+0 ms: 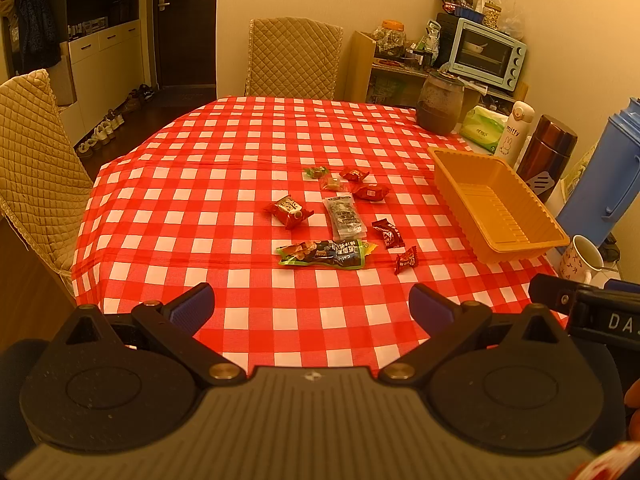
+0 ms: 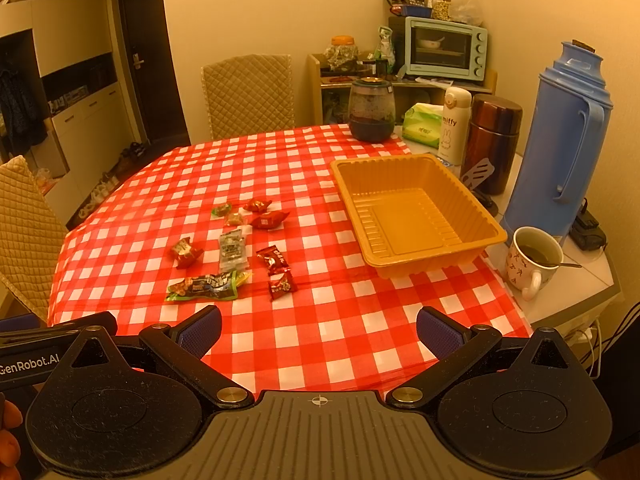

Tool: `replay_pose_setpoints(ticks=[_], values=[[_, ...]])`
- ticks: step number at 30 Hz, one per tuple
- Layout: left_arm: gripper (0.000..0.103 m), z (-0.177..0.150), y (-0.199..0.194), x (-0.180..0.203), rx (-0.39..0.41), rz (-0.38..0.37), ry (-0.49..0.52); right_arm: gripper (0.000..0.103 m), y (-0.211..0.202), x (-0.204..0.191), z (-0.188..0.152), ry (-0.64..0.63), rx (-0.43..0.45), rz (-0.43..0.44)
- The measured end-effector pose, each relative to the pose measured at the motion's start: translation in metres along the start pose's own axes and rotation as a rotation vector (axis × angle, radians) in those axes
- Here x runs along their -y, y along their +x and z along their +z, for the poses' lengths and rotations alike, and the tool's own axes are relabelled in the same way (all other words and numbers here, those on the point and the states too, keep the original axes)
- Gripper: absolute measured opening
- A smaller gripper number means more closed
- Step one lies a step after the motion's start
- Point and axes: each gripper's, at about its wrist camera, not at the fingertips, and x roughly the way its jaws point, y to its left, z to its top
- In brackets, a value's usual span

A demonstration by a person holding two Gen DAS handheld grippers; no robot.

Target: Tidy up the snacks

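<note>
Several wrapped snacks lie loose on the red-checked tablecloth point(image 1: 240, 152): a long green-edged packet point(image 1: 326, 254) point(image 2: 206, 285), a clear packet point(image 1: 345, 218) point(image 2: 232, 250), a red pack point(image 1: 289, 210) point(image 2: 186, 252) and small red candies point(image 1: 406, 261) point(image 2: 282, 285). An orange plastic tray point(image 1: 516, 242) point(image 2: 352, 184) sits empty to their right. My left gripper point(image 1: 312, 306) hovers open over the near table edge, short of the snacks. Just as wide open and empty, my right gripper point(image 2: 319, 330) hangs beside it, nearer the tray.
A mug point(image 2: 534, 260), a blue thermos jug point(image 2: 564, 136), a brown flask point(image 2: 494, 140), a white bottle point(image 2: 454, 126) and a dark jar point(image 2: 372, 110) stand right of and behind the tray. Quilted chairs point(image 1: 294, 58) point(image 1: 36, 168) line the far and left sides.
</note>
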Motion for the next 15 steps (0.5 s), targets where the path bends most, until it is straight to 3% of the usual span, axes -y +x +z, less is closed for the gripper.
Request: replay_pose_setpoints(ticks=[15], values=[[0.103, 0.0006, 0.0005, 0.0001, -0.001, -0.005, -0.002, 0.103, -0.0004, 0.0000, 0.0023, -0.001, 0.002, 0.000]])
